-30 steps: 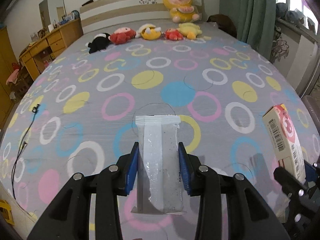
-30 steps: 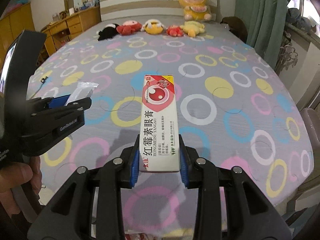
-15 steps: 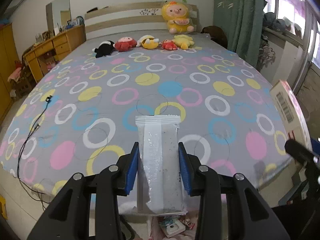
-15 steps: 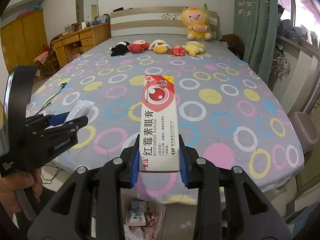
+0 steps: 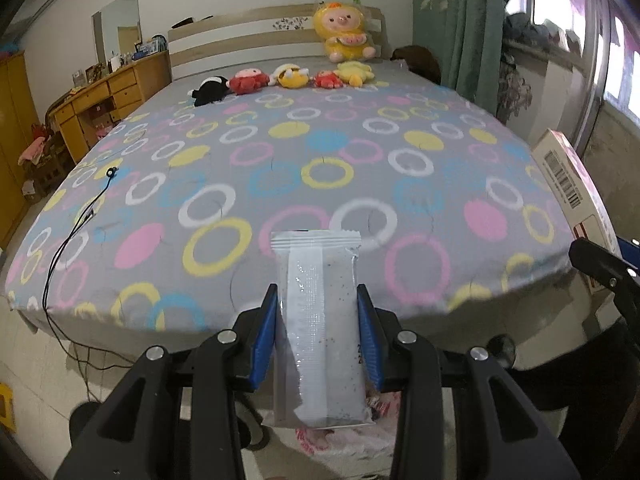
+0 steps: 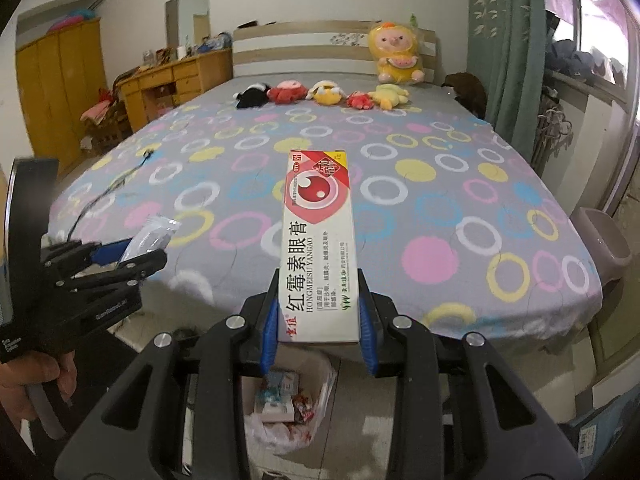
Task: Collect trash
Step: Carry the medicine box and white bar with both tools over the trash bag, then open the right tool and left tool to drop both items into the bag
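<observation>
Left gripper point(image 5: 318, 330) is clamped on a white sachet point(image 5: 320, 328); right gripper point(image 6: 318, 320) pinches a red-and-white box point(image 6: 318, 248). Both hang off the near edge of the bed point(image 6: 460, 200), above a lined bin point(image 6: 292, 404).

I'm in a home bedroom: ahead of my claw spreads a wide bed point(image 6: 400, 208) in a ring-patterned sheet, plush toys point(image 6: 320, 94) lined up by its headboard point(image 6: 304, 52), a wooden dresser point(image 6: 176, 80) and wardrobe point(image 6: 60, 92) off left, green curtains point(image 6: 508, 48) right.
</observation>
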